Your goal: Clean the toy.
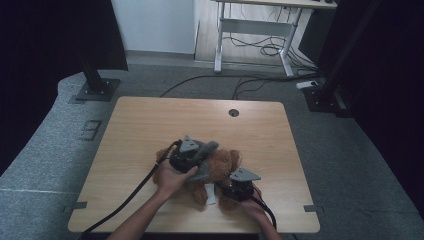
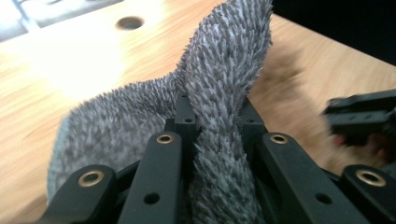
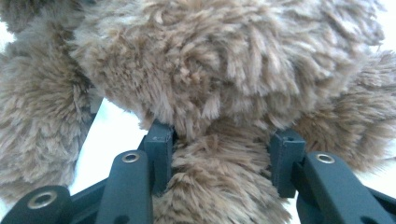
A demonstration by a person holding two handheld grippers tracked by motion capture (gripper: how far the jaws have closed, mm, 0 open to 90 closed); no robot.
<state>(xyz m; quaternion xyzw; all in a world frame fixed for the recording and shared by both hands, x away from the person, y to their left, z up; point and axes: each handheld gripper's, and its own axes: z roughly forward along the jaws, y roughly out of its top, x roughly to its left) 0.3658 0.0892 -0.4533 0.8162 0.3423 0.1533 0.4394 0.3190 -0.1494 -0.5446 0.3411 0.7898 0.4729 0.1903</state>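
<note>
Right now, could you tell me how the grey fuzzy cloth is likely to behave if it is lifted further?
The grey fuzzy cloth is probably floppy: it folds and drapes where the left claw pinches it. It likely weighs little. Its nap may cling to the brown plush teddy bear.

the teddy bear (image 1: 220, 167) is mostly covered in the high view by the hands and both grippers, so you can't see its face. in the left gripper view the brown fur behind the grey cloth (image 2: 219, 84) is just blur.
</note>
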